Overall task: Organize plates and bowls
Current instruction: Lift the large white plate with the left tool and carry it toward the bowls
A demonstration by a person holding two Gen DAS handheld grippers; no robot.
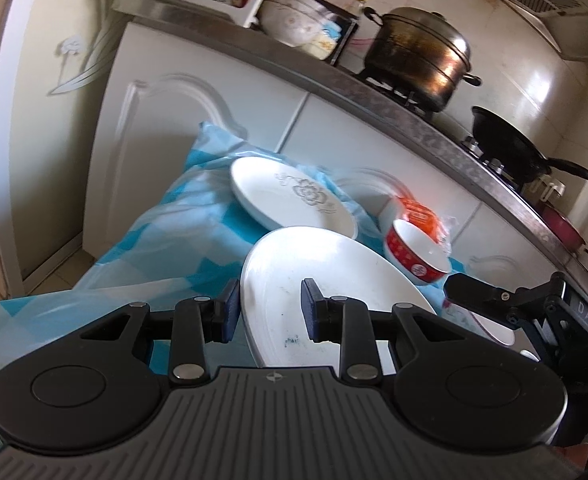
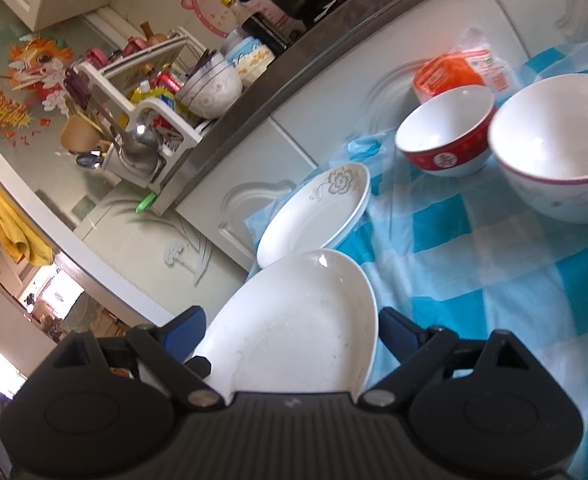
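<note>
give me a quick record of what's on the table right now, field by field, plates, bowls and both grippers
surface: blue checked cloth
plain plate: nearest, between the open fingers of both grippers
flowered plate: behind the plain plate, near the cabinet
red bowl: upright, empty
white bowl: upright, beside the red bowl
orange packet: behind the bowls
left gripper: open at the plain plate's edge
right gripper: open around the plain plate

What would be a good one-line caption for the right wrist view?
Right gripper open around a plain white plate on a blue checked cloth, flowered plate and two bowls beyond.
</note>
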